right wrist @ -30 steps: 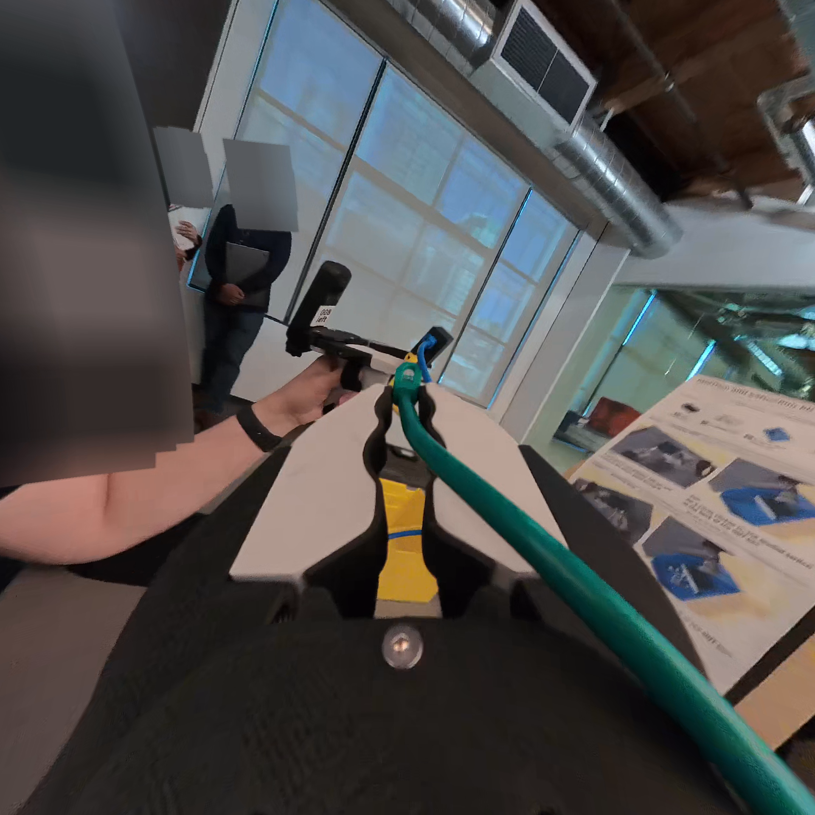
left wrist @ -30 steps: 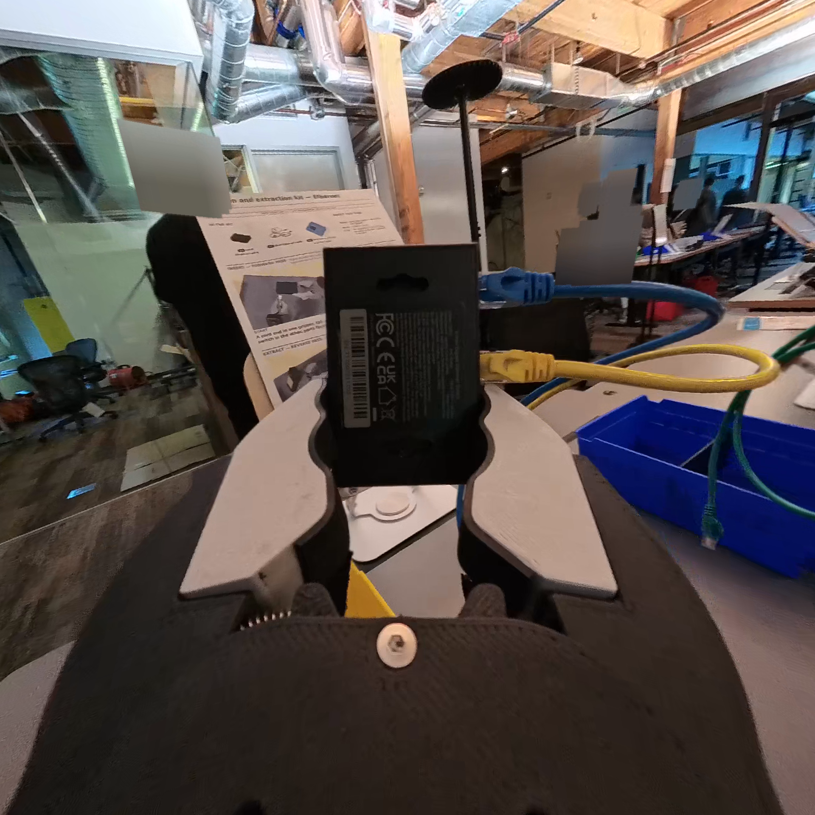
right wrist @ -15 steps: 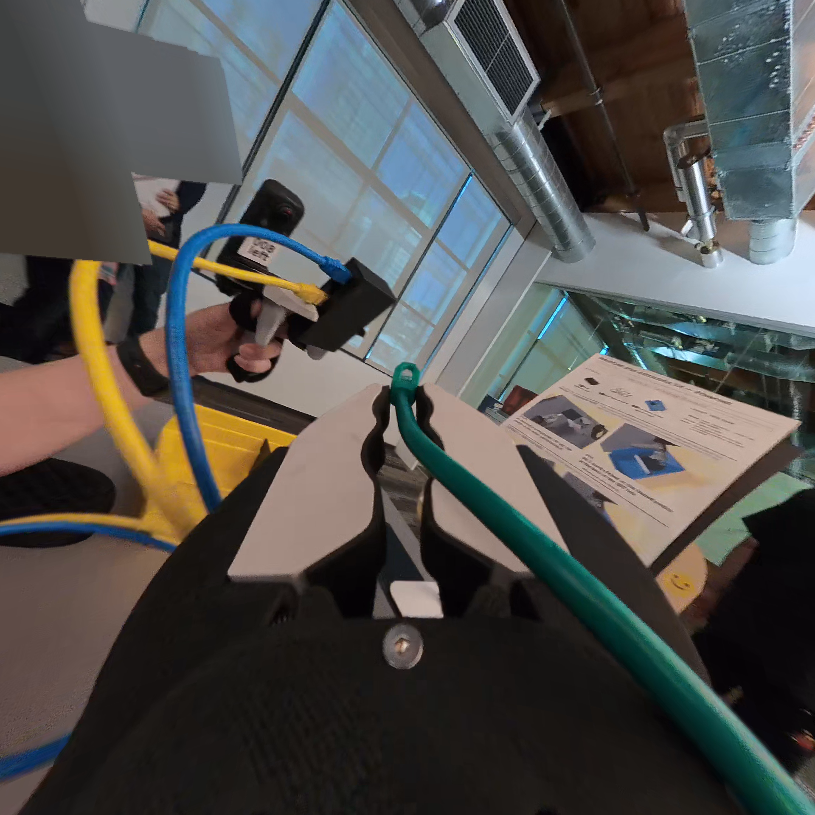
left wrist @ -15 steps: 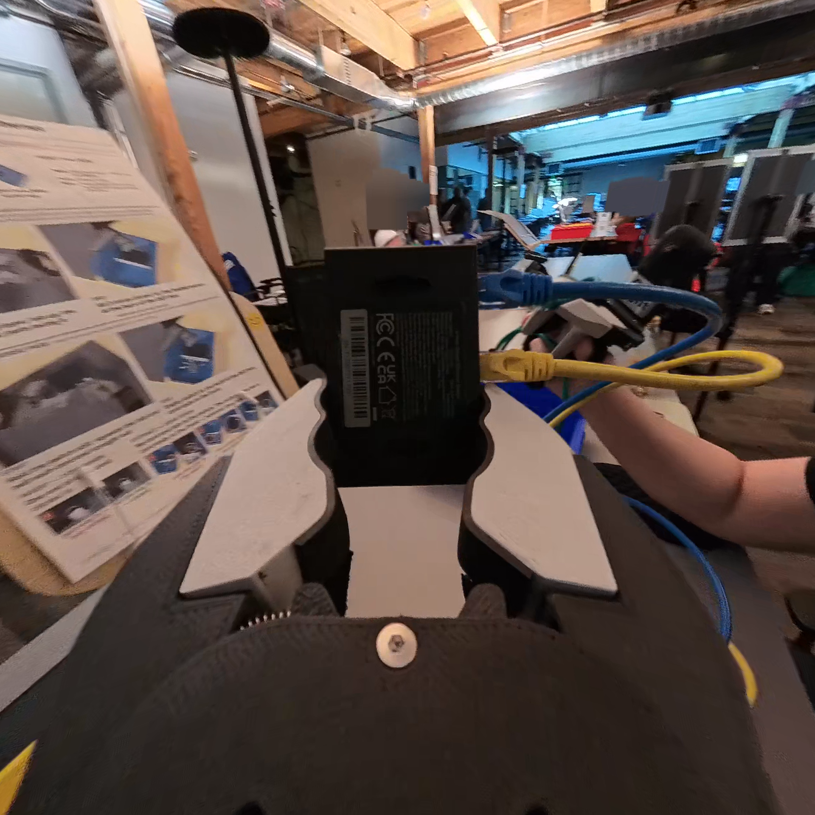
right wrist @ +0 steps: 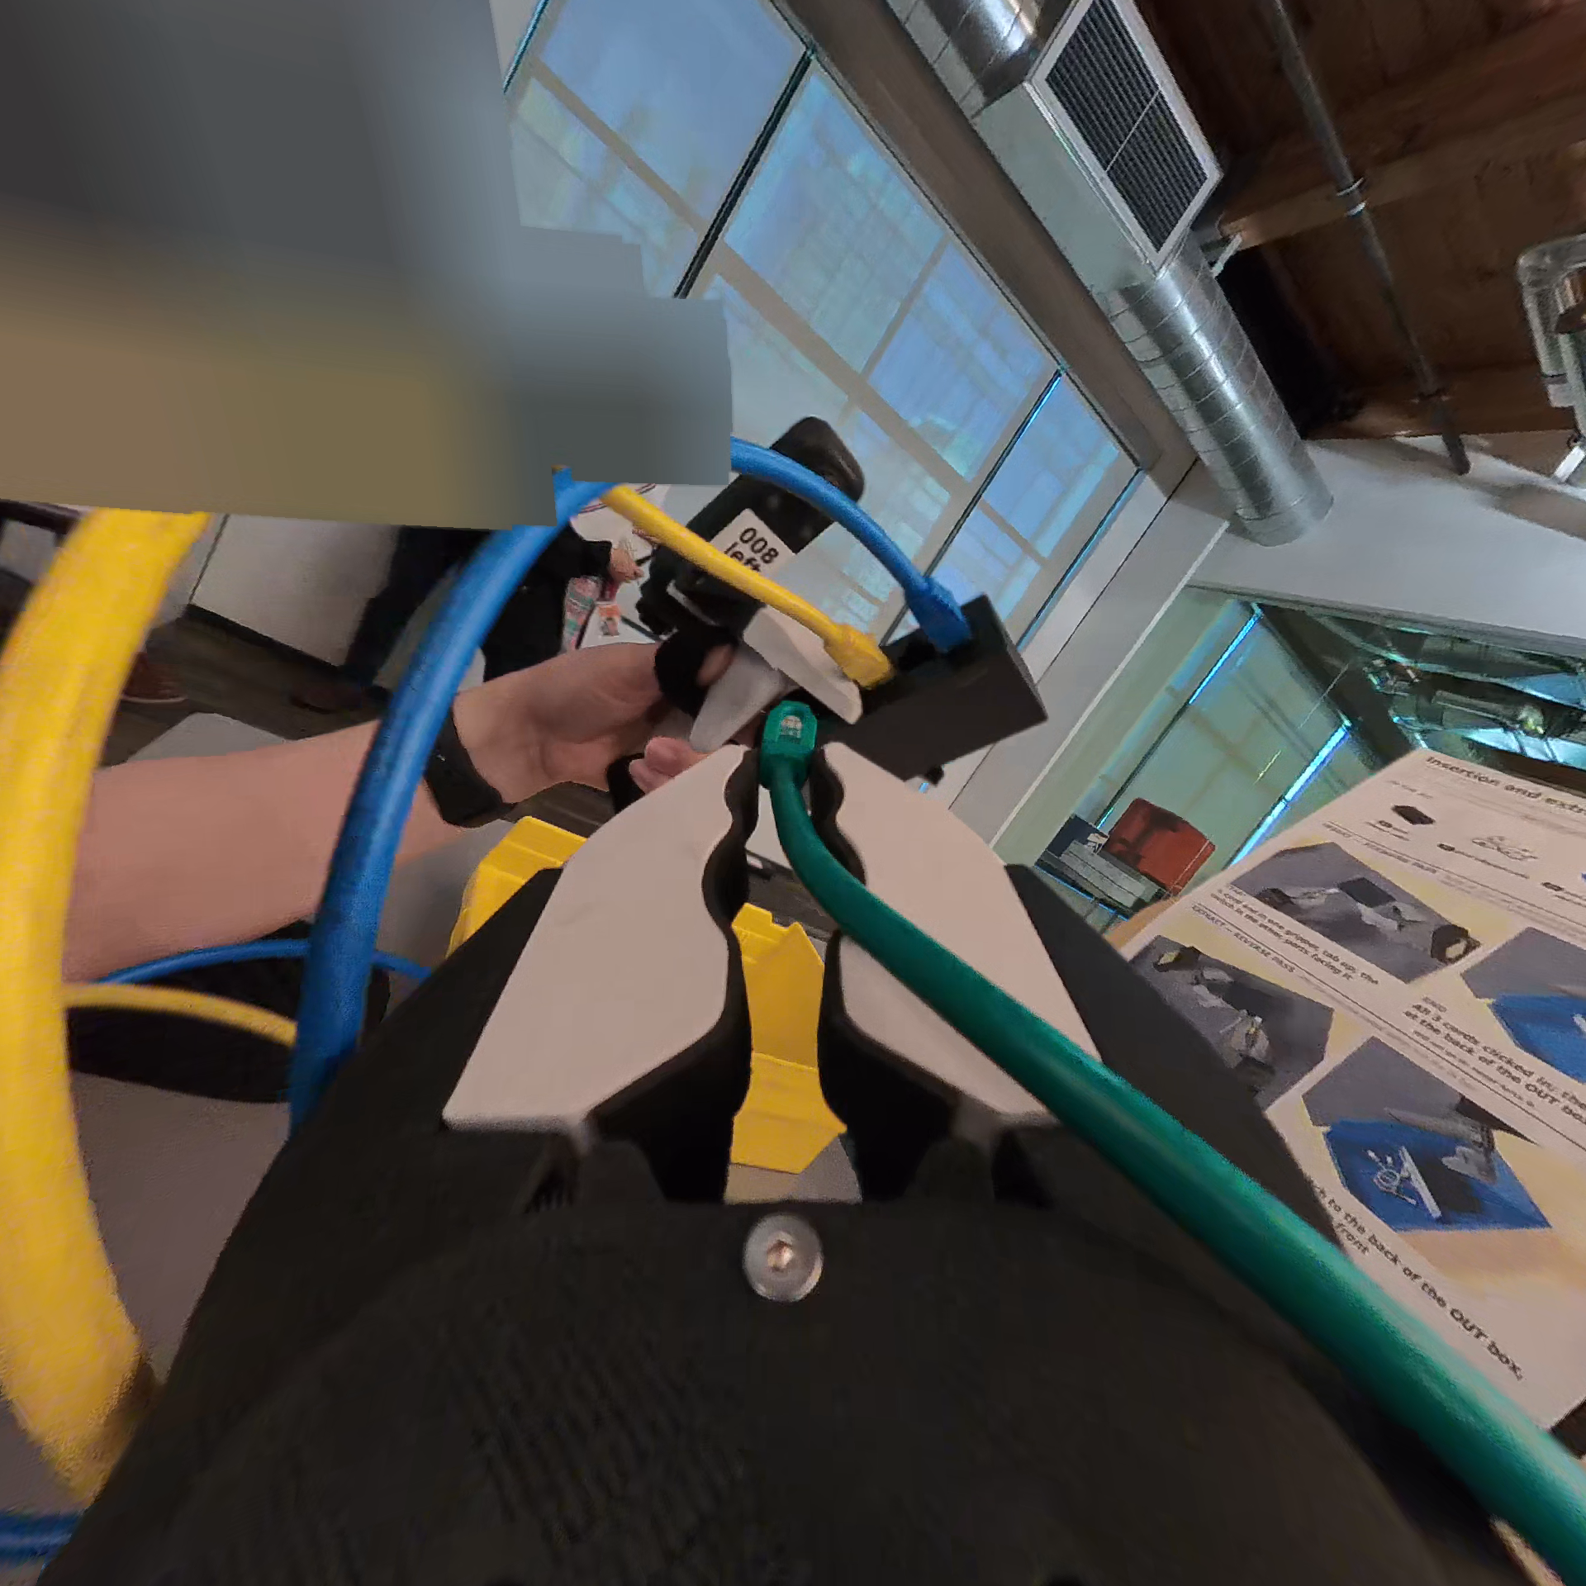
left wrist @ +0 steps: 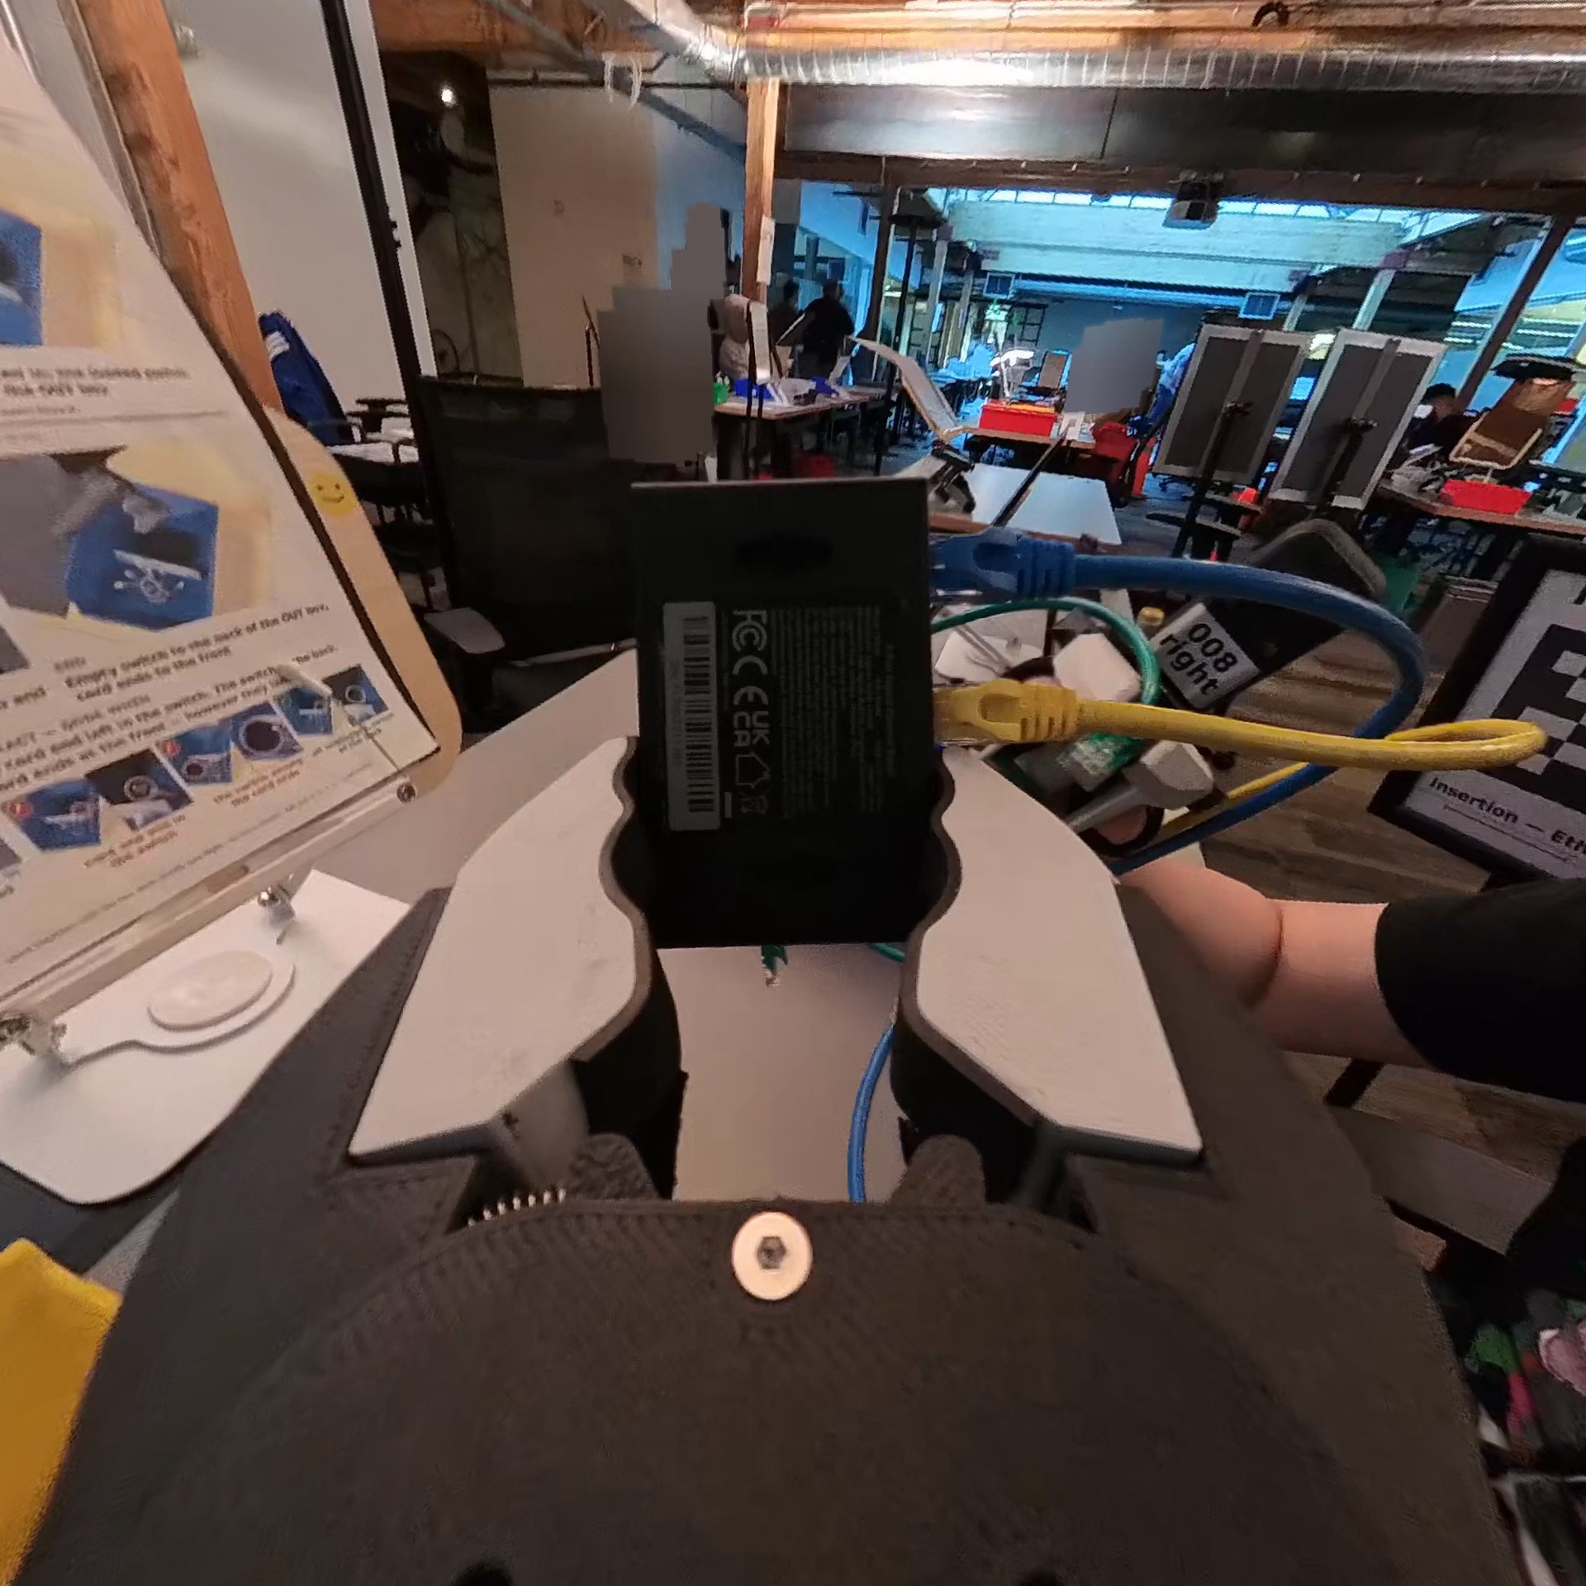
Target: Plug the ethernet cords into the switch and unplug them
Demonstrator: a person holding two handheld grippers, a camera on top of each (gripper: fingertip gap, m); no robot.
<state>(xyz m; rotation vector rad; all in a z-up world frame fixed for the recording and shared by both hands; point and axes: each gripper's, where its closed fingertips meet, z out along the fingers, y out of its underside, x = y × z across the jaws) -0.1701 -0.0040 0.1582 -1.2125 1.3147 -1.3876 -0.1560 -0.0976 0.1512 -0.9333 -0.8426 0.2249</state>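
My left gripper (left wrist: 779,802) is shut on the black switch (left wrist: 781,687) and holds it upright, underside toward the camera. A blue cord (left wrist: 1021,566) and a yellow cord (left wrist: 1013,714) are plugged into the switch's right side. My right gripper (right wrist: 779,759) is shut on the green cord (right wrist: 794,772), its plug (right wrist: 789,725) sticking out past the fingertips. In the right wrist view the switch (right wrist: 961,687) is just beyond the green plug, slightly up and right, with a small gap between them. The right gripper also shows in the left wrist view (left wrist: 1107,755), right of the switch.
An instruction board (left wrist: 163,635) stands on a white base at the left of the left wrist view. A yellow bin (right wrist: 772,1030) sits on the table below the right gripper. Blue and yellow cord loops (right wrist: 369,815) hang at the left. A person's hand and forearm (left wrist: 1244,953) hold the right gripper.
Both grippers have swung toward each other. The green plug has come from well below the switch to just short of its port side. The grips are unchanged.
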